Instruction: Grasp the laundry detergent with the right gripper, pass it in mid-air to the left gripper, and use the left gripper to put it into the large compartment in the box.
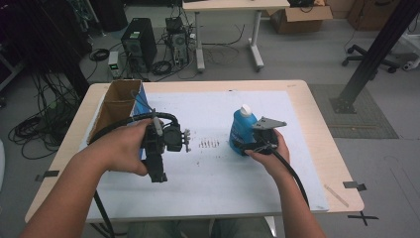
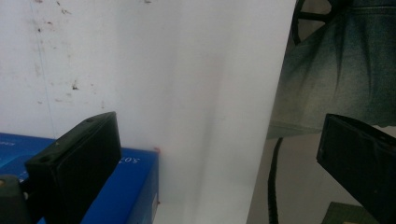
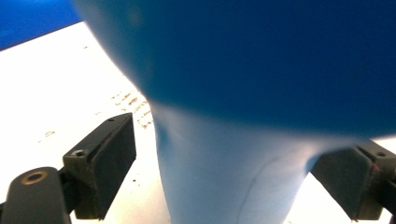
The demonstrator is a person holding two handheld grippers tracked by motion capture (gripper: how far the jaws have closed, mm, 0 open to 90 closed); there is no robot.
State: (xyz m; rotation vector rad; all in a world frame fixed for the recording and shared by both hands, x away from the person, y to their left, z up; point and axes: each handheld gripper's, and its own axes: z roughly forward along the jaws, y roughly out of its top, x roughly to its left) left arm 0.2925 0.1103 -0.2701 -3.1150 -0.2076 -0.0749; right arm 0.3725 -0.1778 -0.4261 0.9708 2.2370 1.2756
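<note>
White mat (image 1: 213, 168) with blue bottle (image 1: 242, 130) between spread right hand-held gripper (image 1: 247, 144) (cardboard box (image 1: 115, 106) well left).

Glossy blue plastic bottle (image 1: 242, 130); matt white paper sheet (image 1: 213, 183).

Light wooden table (image 1: 317, 119) under a white sheet (image 1: 208, 178), blue bottle (image 1: 242, 128) and cardboard box (image 1: 115, 106) on top.

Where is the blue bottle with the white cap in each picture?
High view: the blue bottle stands right of middle, at the right gripper.
Left gripper view: I can't find it here.
Right gripper view: it looms close between the jaws.
Shared landmark: the white sheet on the table.
</note>
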